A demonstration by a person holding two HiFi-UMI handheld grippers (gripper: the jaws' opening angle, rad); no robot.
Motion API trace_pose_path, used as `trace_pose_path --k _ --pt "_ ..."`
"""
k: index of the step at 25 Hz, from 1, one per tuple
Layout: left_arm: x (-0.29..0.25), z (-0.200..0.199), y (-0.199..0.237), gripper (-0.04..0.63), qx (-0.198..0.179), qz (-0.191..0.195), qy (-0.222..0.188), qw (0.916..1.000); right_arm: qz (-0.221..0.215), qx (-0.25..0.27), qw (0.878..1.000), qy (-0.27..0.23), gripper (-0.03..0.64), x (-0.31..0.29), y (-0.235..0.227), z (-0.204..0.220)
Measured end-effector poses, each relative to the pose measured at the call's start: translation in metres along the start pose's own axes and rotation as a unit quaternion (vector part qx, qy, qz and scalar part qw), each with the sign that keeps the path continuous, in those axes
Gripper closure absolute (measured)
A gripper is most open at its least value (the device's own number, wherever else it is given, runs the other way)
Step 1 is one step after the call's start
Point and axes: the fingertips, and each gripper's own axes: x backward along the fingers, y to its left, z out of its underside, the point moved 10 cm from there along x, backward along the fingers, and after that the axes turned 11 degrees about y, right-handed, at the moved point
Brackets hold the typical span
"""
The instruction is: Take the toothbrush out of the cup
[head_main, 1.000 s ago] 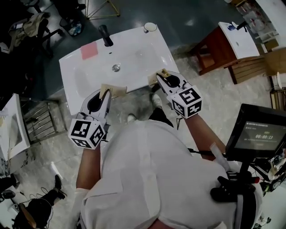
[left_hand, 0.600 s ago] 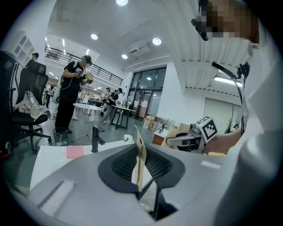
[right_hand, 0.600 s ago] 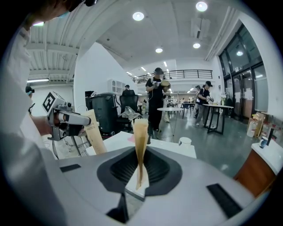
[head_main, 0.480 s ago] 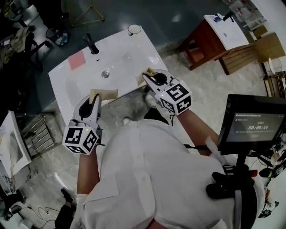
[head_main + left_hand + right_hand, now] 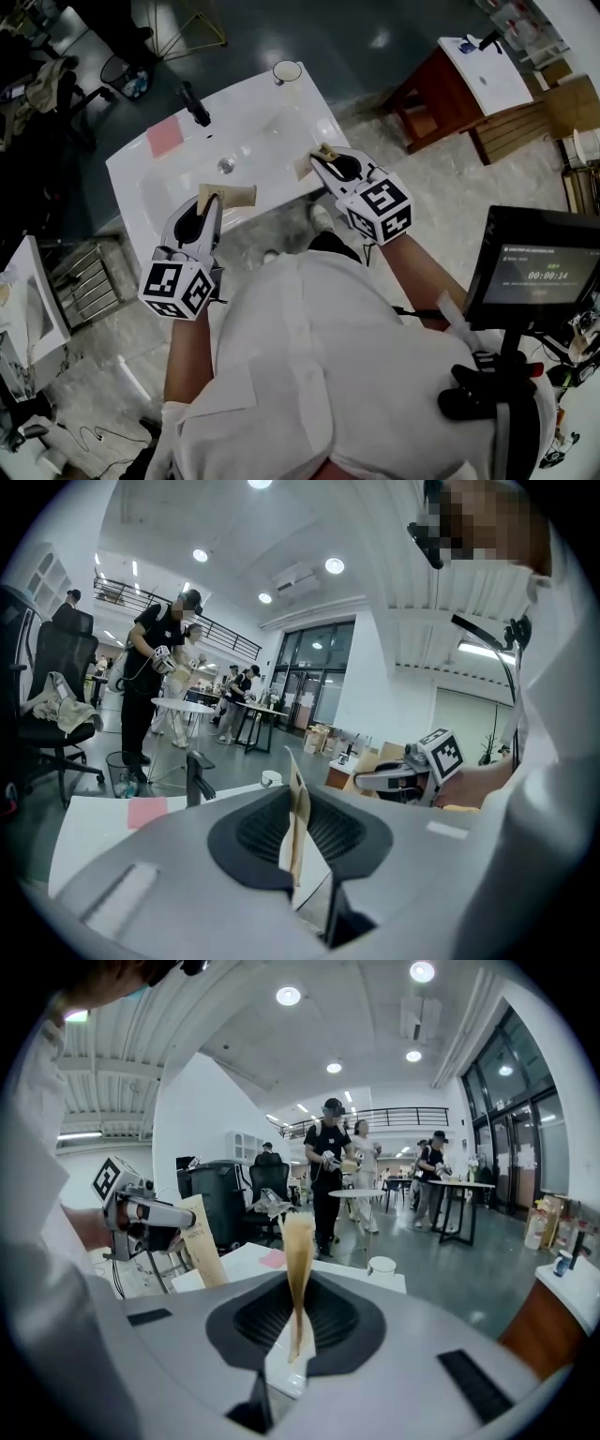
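Toothbrush cannot be made out in any view. By the task it should be standing in the cup (image 5: pixel 287 71), but at this range nothing shows above the rim. The cup stands upright, mouth up, on the far right corner of the white worktop (image 5: pixel 309 98), beyond the sunken basin and to the right of the dark tap (image 5: pixel 195 103). A pink cloth (image 5: pixel 164 139) lies well to the left of it, on the other side of the tap.

If a brush is in that cup, I judge its long axis runs roughly up and down, leaning on the rim. Which way it leans, and which end is up, cannot be told.

The right tool (image 5: pixel 319 155) sits over the near right edge of the worktop. The cup lies ahead of it and slightly to the left in the head view, with part of the basin between them. The left tool (image 5: pixel 220 193) is over the near edge further left, so the cup is ahead and well to its right. The right tool is the nearer one and the likelier one to reach.

Both tools point forward and only slightly down. Each has its two flat tan jaws lying together edge-on, holding nothing. The right tool would have to spread its jaws before it could close across an upright handle.
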Motion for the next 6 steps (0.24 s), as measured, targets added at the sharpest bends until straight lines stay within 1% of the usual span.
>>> trace_pose_path --k 6 --pt "-0.07 -0.04 -0.007 0.543 -0.004 0.009 0.0 1.0 0.011 -0.015 1.0 -0.004 0.583 0.002 -0.078 -0.004"
